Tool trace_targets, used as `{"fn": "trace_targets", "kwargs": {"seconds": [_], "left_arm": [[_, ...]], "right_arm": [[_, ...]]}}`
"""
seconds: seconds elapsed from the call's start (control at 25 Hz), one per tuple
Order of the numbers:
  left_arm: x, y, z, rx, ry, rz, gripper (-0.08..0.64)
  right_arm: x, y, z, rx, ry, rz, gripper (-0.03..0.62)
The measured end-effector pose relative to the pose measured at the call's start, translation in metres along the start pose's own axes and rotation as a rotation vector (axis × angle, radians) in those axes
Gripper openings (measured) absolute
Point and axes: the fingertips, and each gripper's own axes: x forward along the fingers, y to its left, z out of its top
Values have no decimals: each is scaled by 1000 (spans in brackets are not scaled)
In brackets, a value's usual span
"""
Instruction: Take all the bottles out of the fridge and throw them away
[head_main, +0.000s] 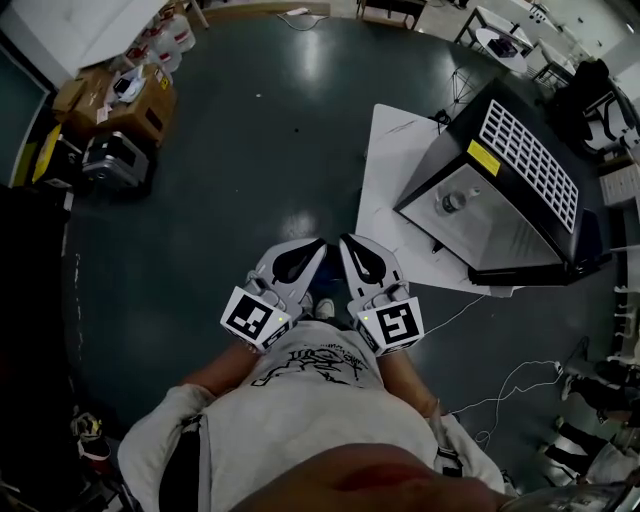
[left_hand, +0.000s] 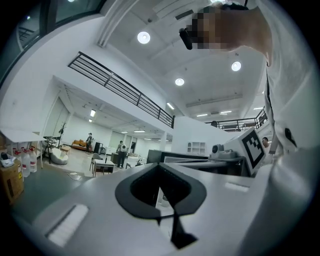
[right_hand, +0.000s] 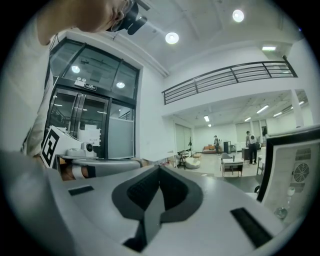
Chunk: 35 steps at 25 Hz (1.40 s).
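Observation:
The fridge (head_main: 520, 190) is a low black box with a white grille on top and a grey front face. It stands on a white mat (head_main: 395, 190) to my right. A small round thing (head_main: 453, 202) shows on its grey face; I cannot tell whether it is a bottle. My left gripper (head_main: 318, 244) and right gripper (head_main: 345, 241) are side by side close to my chest, pointing forward, well short of the fridge. Both are shut with nothing between the jaws, as the left gripper view (left_hand: 160, 165) and the right gripper view (right_hand: 160, 167) also show. The fridge's pale edge (right_hand: 295, 170) stands at the right.
Cardboard boxes (head_main: 120, 100), white jugs (head_main: 170, 40) and a black case (head_main: 115, 160) sit at the far left. Thin cables (head_main: 500, 390) run over the dark floor at right. People (left_hand: 121, 150) stand far off in the hall.

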Motion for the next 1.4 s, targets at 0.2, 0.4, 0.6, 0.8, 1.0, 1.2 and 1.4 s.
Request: {"fn": "trace_targets", "kwargs": {"seconds": [0.2, 0.4, 0.6, 0.8, 1.0, 1.2, 1.4], "left_arm": [[-1, 0, 0, -3, 9, -46, 9], [2, -5, 0, -6, 12, -108, 9], [15, -18, 0, -20, -3, -162, 9], [28, -37, 3, -25, -7, -225, 9], [41, -55, 0, -40, -3, -267, 9], [58, -78, -5, -39, 7, -316, 9], [73, -103, -7, -32, 5, -352, 9]], "right_arm": [[1, -2, 1, -8, 2, -51, 11], [-8, -5, -1, 10, 0, -113, 11], [-20, -12, -4, 6, -8, -166, 11], [-39, -25, 0, -2, -12, -227, 11], [-62, -41, 0, 1, -15, -289, 11], [-88, -60, -3, 1, -16, -343, 11], [-113, -76, -7, 12, -13, -387, 11]]}}
